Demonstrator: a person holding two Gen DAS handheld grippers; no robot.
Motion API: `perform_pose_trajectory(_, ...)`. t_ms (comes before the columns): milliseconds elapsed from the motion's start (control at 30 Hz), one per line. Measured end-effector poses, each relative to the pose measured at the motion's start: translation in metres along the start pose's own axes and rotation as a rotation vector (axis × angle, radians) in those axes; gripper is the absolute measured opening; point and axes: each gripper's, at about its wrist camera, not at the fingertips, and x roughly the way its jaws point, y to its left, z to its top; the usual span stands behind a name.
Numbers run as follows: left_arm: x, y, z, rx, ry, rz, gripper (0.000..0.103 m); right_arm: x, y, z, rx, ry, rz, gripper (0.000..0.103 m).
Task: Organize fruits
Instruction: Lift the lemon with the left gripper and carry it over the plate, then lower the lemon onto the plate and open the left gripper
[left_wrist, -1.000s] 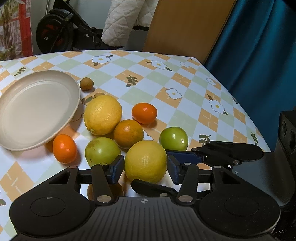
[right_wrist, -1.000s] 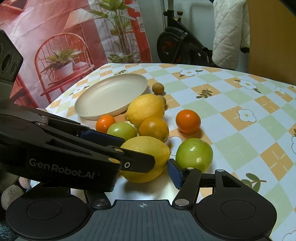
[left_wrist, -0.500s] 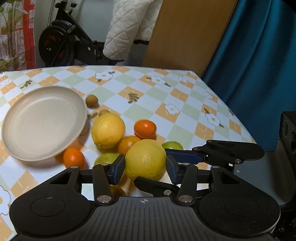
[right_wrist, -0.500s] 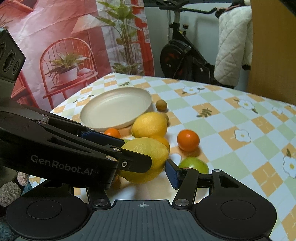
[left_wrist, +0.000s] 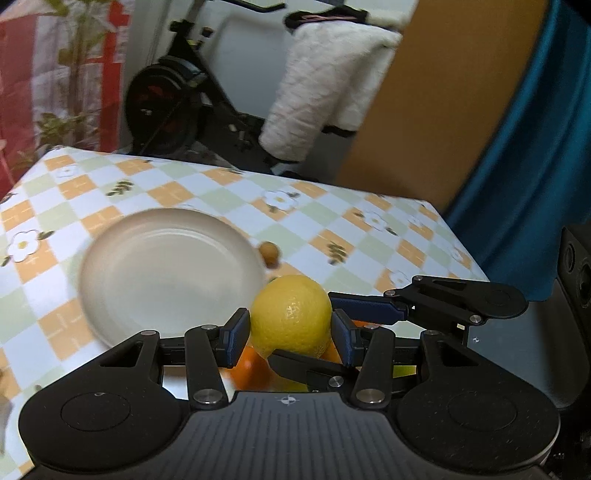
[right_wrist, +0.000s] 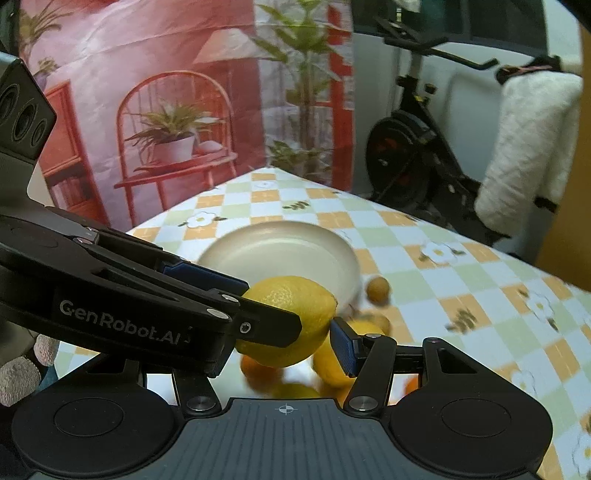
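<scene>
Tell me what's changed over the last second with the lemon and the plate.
The left gripper, already shut on the lemon, has lifted it off the table and swung it left toward the plate. The right gripper rose alongside, its state unclear. The plate and the small brown fruit stayed put.

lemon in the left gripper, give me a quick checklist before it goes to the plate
1. Grip: lemon sits between both pads of the left gripper: ok.
2. Lift: lemon is off the table, above the other fruit: ok.
3. Plate holds nothing: ok.
4. Lemon over the plate: not ok, it is at the near rim.
5. Right gripper stands close beside the lemon; contact: cannot tell.
6. Small brown fruit lies outside the rim: ok.
</scene>
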Motion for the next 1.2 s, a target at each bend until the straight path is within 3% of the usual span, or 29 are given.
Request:
perform_pose_trajectory(267, 0.009, 0.044, 0.014, -0.101, -0.026, 0.039, 0.051, 0.047, 0.02, 0.032, -0.072, 0.049, 0.036, 0.052)
perform_pose_trajectory(700, 0.037, 0.109, 0.037, -0.176, -0.05, 0.109, 0.051, 0.131, 0.04, 0.072, -0.146, 0.071, 0.047, 0.052)
perform_pose_trajectory(833, 0.044, 0.121, 0.042, -0.189, -0.049, 0.113, 0.049, 0.15, 0.042, 0.08, -0.165, 0.073, 0.046, 0.049)
perform_pose_trajectory(900, 0.047, 0.124, 0.045, -0.19, -0.059, 0.094, 0.048, 0.157, 0.042, 0.082, -0.169, 0.074, 0.048, 0.041)
perform_pose_trajectory(1200, 0.053, 0.127, 0.052, -0.181, -0.053, 0.14, 0.046, 0.175, 0.043, 0.094, -0.173, 0.084, 0.032, 0.045)
